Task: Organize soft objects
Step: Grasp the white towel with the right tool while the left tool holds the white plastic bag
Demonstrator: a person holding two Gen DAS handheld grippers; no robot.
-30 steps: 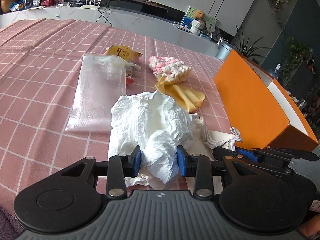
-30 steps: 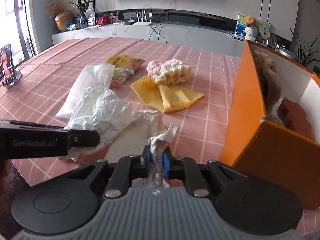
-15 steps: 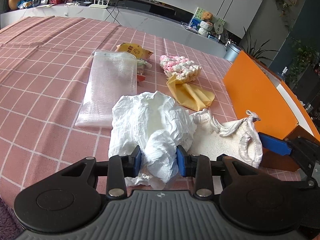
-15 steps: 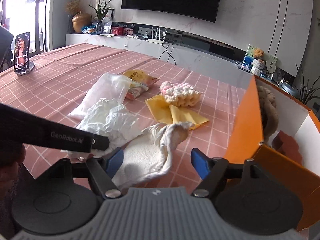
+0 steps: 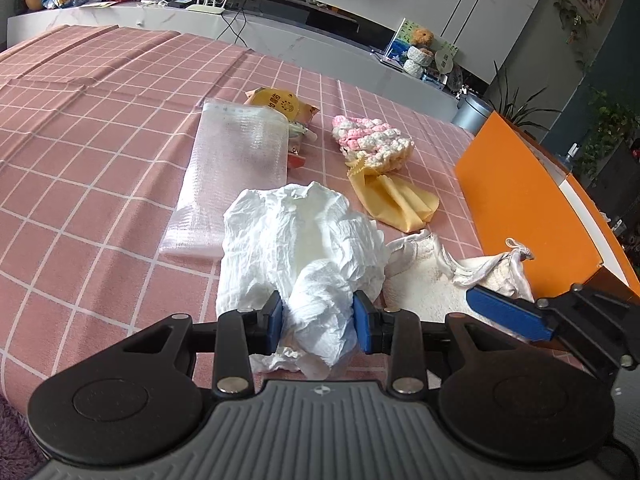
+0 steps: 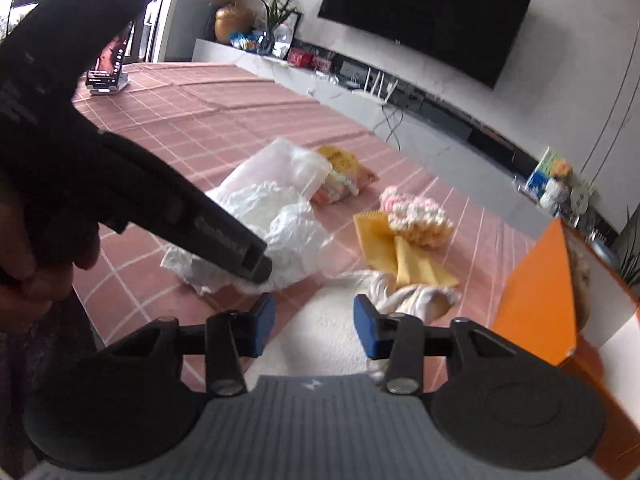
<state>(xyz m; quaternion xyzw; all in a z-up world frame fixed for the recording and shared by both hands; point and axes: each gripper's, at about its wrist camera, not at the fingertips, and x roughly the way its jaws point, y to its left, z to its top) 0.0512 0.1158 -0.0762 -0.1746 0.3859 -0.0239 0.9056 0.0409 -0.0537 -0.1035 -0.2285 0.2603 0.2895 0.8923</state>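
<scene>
Plainly, our left gripper (image 5: 316, 322) has its blue-padded fingers (image 5: 273, 320) clamped on a bunched corner of the crumpled white tissue-like sheet (image 5: 296, 240), which lies on the near middle of the bench (image 5: 80, 160) under a pink checked tablecloth. Our right gripper (image 6: 314, 326) hangs over the cream terry cloth with a drawstring (image 6: 320, 332); its fingers are apart and closing, with the cloth below them but not pinched.

We judge several risks. The white sheet looks thin and wrinkled, so a pull from one corner may tear it or let it slip out of the pads. The sheet overlaps the near end of the clear bubble-textured plastic pouch (image 5: 236, 168), so lifting it could drag that pouch. The terry cloth is limp and lies flat, so the right fingers may close on nothing, or snag the tablecloth with it. The two grippers are close together, and the left one crosses the right wrist view, so they may knock together.

The orange open cardboard box (image 5: 516, 208) stands at the right, stiff and straight-walled, with something brown and fuzzy inside. Farther off lie a folded yellow cloth with a zigzag edge (image 5: 394, 200), a knobbly pink and white crocheted piece (image 5: 372, 144) touching it, and a glossy yellow snack packet (image 5: 280, 106) partly under the pouch.
</scene>
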